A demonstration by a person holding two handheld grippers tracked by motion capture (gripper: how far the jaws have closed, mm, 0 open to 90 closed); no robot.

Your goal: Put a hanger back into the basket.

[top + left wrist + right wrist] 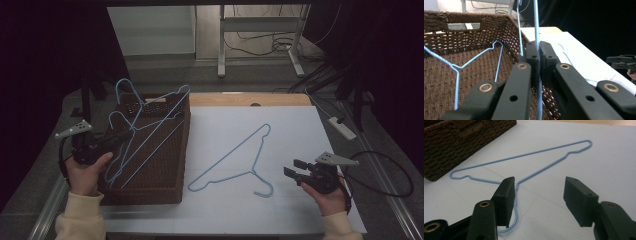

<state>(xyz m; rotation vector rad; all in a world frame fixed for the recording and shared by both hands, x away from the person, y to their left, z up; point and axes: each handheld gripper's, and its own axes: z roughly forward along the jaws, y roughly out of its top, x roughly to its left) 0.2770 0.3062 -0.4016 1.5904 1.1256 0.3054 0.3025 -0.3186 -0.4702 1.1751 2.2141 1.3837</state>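
**High view: two hands at a white table, hangers in and out of a basket**

High view shows the near edge first — cream sleeves and two hands coming in over a white sheet that covers the table. Beyond it a strip of bare wood, then a grey floor with loose cables and the legs of a white stand; the room around is dark.

On the sheet lies a blue wire hanger, flat, hook toward the person. The right gripper hovers just beside that hook with its jaws spread wide, grasping nothing; in the right gripper view the hook sits by the left jaw.

At the left stands a brown woven basket. The left gripper is clenched on the wire of a second hanger — held tilted above the basket. A third hanger rests inside.
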